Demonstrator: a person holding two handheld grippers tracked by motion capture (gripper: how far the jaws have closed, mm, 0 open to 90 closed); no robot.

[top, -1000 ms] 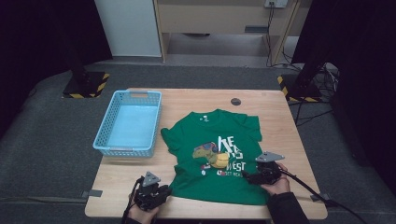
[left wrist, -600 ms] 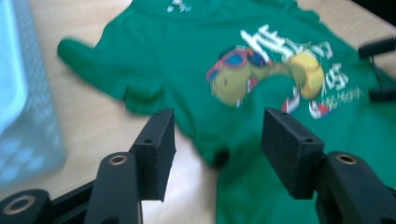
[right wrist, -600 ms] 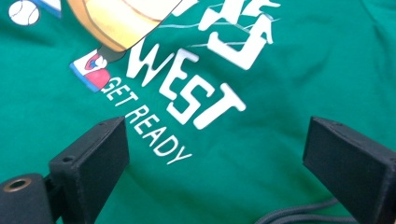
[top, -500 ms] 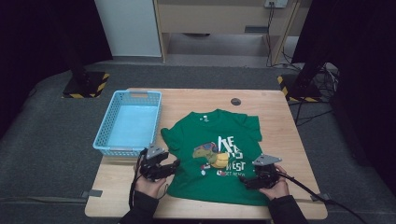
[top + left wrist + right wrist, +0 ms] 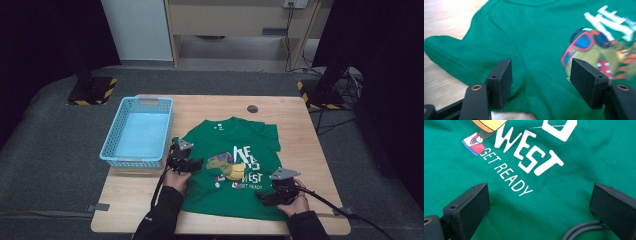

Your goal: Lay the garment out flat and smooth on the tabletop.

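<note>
Green T-shirt (image 5: 235,165) lies flat, print side up, on the tabletop (image 5: 300,125), collar toward the far edge, hem toward the person. Blue basket (image 5: 112,145) sits just beside its left sleeve, nothing in it.

Change since a second ago: left tool (image 5: 192,162) was down at the near-left hem corner; now it sits up by the left sleeve and armpit, beside the basket's near corner. Its jaws have just been opening. In the left gripper view they stand spread over the shirt body next to the sleeve (image 5: 446,53), and the fabric lies flat beneath them, not pinched.

Right tool (image 5: 264,197) has barely shifted and stays over the near-right part of the shirt, by the hem. Its jaws have also just been opening. In the right gripper view they stand wide apart above the "GET READY" lettering (image 5: 507,173) with the cloth flat beneath and nothing gripped.

Meaning, as a judgement: both tools look to have let go, so the shirt is laid out and nothing is held. The left tool's move to the sleeve suggests a sleeve grab or fold comes next, with the basket likely the final place for the shirt.
</note>
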